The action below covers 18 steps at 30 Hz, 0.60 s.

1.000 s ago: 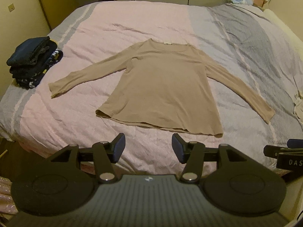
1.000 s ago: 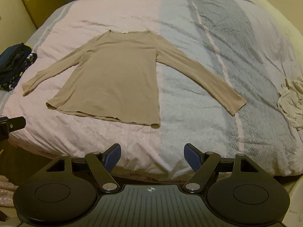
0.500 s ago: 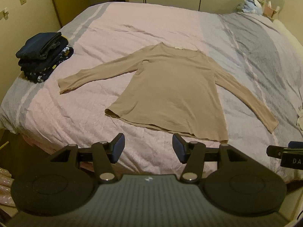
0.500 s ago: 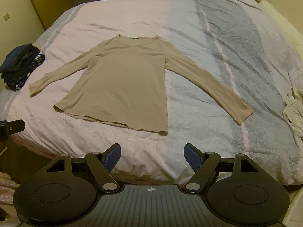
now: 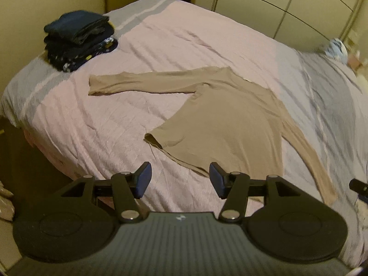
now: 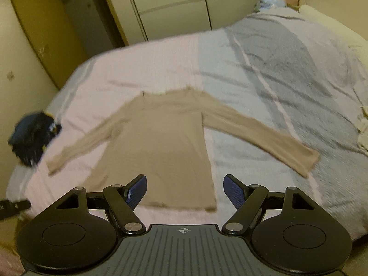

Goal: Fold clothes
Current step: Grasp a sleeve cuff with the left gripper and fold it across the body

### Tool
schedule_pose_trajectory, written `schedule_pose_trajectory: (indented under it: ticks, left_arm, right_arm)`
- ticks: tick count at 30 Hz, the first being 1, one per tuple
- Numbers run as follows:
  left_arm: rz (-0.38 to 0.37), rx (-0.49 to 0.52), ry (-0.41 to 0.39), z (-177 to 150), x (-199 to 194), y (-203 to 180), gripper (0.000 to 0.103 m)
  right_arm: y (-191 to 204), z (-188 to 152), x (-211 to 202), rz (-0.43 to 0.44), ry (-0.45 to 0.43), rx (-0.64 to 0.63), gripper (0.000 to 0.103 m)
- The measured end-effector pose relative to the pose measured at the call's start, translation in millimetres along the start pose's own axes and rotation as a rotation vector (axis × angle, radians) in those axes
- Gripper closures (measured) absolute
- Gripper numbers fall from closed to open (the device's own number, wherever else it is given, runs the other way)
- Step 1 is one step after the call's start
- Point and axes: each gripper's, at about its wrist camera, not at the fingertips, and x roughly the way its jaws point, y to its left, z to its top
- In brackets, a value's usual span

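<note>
Dark folded stack point(image 5: 79, 39) at the bed's point(image 5: 161, 46) left corner, tan long-sleeve shirt point(image 5: 220, 119) flat mid-bed, both sleeves spread. Left gripper point(image 5: 180, 181) and right gripper point(image 6: 185, 192) hover over the near hem, jaws apart, nothing held.

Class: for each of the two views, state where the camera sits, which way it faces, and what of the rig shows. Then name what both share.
Left wrist: on the left gripper, facing down across the bed; open fingers show.
Right wrist: on the right gripper, facing likewise; open fingers show.
Shared: the beige long-sleeved top and stack of dark folded clothes.
</note>
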Motion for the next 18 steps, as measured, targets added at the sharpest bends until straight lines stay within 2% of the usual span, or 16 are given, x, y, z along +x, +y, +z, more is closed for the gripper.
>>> schedule_pose_trajectory:
  ticks: [3,9,12,15,18]
  left_arm:
    - [-0.013,-0.038,0.015,10.9,20.6,16.0,0.052]
    - [-0.042,-0.044,0.079,47.4,88.3,49.3,0.062]
    - [-0.045,-0.074,0.105,73.2,125.9,74.3,0.063]
    - [-0.048,-0.169,0.126,99.3,165.8,110.8,0.058]
    - [-0.055,-0.329,0.155,120.0,211.2,158.2,0.056]
  right_arm:
    - [1.7,7.4,24.0,0.007,0.025,0.003,0.027]
    - [14.2,24.0,78.7,-0.064,0.098,0.037,0.027]
    - [23.9,37.1,113.1,-0.112,0.142,0.079,0.027]
    - [43.5,51.8,149.5,-0.135,0.184,0.099,0.027]
    - [64.1,65.8,188.4,-0.149,0.207,0.148,0.027]
